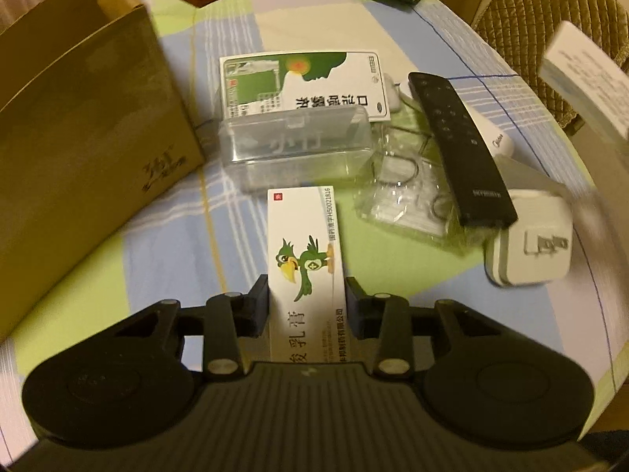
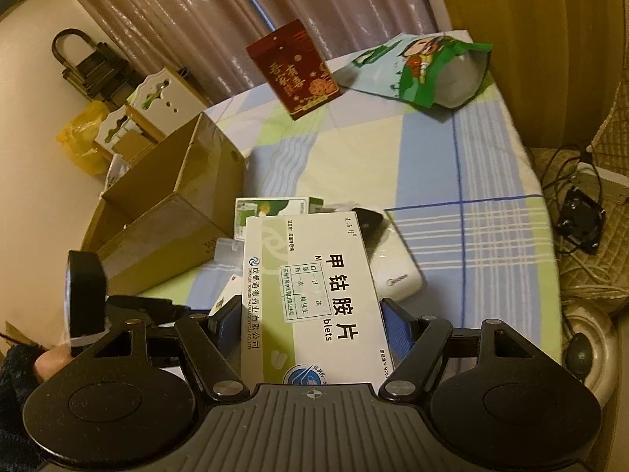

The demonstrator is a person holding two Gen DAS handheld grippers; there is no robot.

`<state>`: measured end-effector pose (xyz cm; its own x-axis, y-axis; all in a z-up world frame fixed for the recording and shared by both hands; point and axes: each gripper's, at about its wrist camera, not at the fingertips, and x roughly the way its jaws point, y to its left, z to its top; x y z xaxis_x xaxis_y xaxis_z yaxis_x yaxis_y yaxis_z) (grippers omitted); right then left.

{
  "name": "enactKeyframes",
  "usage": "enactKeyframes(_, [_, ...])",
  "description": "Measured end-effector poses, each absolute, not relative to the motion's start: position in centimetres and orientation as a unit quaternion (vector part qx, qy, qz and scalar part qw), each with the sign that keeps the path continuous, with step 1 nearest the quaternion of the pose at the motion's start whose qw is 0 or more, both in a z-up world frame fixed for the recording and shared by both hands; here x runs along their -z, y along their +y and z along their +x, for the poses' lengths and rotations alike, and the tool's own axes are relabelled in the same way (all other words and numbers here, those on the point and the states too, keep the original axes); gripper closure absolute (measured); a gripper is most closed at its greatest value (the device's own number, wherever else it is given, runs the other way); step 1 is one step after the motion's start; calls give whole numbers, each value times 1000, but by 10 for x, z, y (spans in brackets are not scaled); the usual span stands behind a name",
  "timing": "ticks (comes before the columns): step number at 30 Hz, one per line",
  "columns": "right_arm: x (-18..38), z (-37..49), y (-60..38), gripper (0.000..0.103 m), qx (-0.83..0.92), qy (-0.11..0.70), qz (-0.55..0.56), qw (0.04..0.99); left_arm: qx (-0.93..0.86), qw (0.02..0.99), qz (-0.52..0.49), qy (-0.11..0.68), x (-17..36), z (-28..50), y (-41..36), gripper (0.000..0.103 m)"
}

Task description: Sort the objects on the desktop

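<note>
My left gripper [image 1: 306, 303] is shut on a narrow white ointment box with a green bird [image 1: 304, 251], both pads pressing its long sides just above the tablecloth. My right gripper [image 2: 310, 326] is shut on a wider white and green tablet box [image 2: 314, 291], held over the table. A brown cardboard box [image 1: 78, 157] stands open at the left, seen also in the right wrist view as the cardboard box [image 2: 165, 204]. Beyond the ointment box lie a clear plastic case [image 1: 295, 153] and a green and white medicine box [image 1: 302, 82].
A black remote [image 1: 460, 145], a white plug adapter [image 1: 530, 247] and clear plastic packaging [image 1: 405, 185] lie to the right. A white remote [image 2: 393, 267] shows behind the tablet box. A red box [image 2: 293, 69] and a green bag [image 2: 424, 70] sit at the far edge. The table edge curves at right.
</note>
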<state>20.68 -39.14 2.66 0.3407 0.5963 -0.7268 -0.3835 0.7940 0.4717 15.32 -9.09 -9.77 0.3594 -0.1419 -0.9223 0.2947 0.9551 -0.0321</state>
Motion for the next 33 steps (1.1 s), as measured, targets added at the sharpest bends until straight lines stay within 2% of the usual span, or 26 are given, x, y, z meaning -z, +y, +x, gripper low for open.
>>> enactKeyframes(14, [-32,198,-344,31,-308,495,184,791,147,841,-39,519,29,111,-1,69])
enactKeyframes(23, [-63,226,-248,31,-357,458,190,792,109,888,-77,440,-48,130,85,69])
enactKeyframes(28, [-85,253,-167,31,-379,425,149,808,64,901,-90,420,-69,169,132,69])
enactKeyframes(33, [-81,274,-90,31,-369,425,54,825,13,901,-74,427,-63,208,158,69])
